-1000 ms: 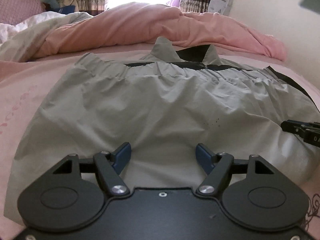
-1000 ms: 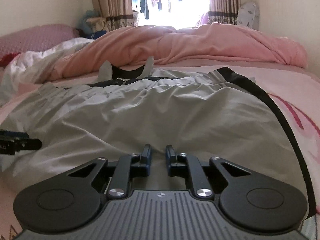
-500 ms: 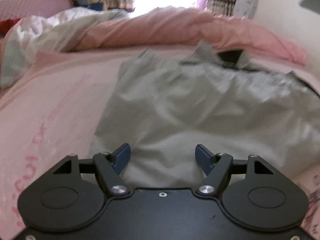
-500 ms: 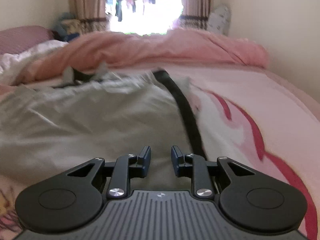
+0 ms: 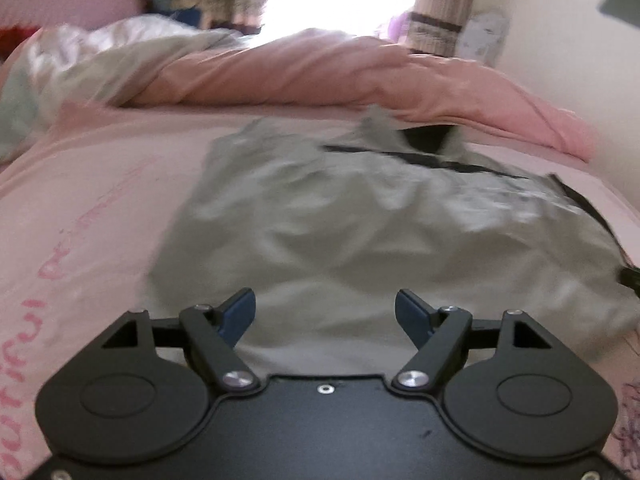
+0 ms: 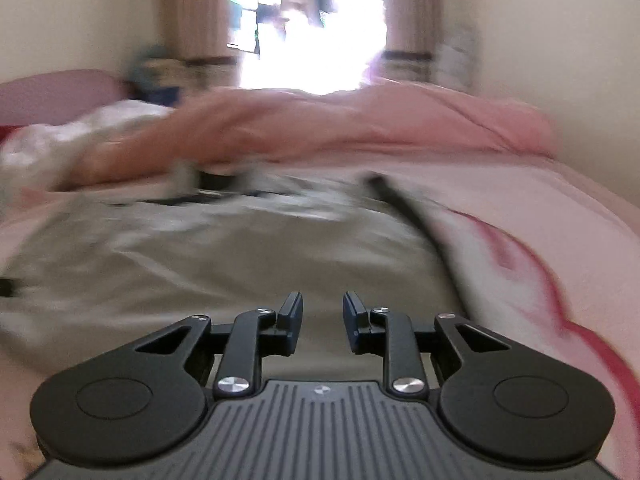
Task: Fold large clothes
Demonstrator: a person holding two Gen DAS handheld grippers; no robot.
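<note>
A large grey garment with black trim (image 5: 360,232) lies spread on the pink bed sheet (image 5: 92,200); it also shows, blurred, in the right wrist view (image 6: 224,264). My left gripper (image 5: 325,310) is open and empty, just above the garment's near edge, toward its left part. My right gripper (image 6: 322,314) is open with a narrower gap and empty, above the garment's near right part, beside the black side stripe (image 6: 424,220). The tip of the right gripper shows at the right edge of the left wrist view (image 5: 630,276).
A rumpled pink duvet (image 5: 328,76) lies across the far side of the bed, with white-grey bedding (image 5: 80,60) at the far left. A wall (image 5: 568,40) borders the bed on the right. A bright curtained window (image 6: 304,28) is behind.
Both grippers have swung sideways and back, so both views are blurred. The right gripper's fingers have opened wider. The left gripper stays open. The garment has not moved.
</note>
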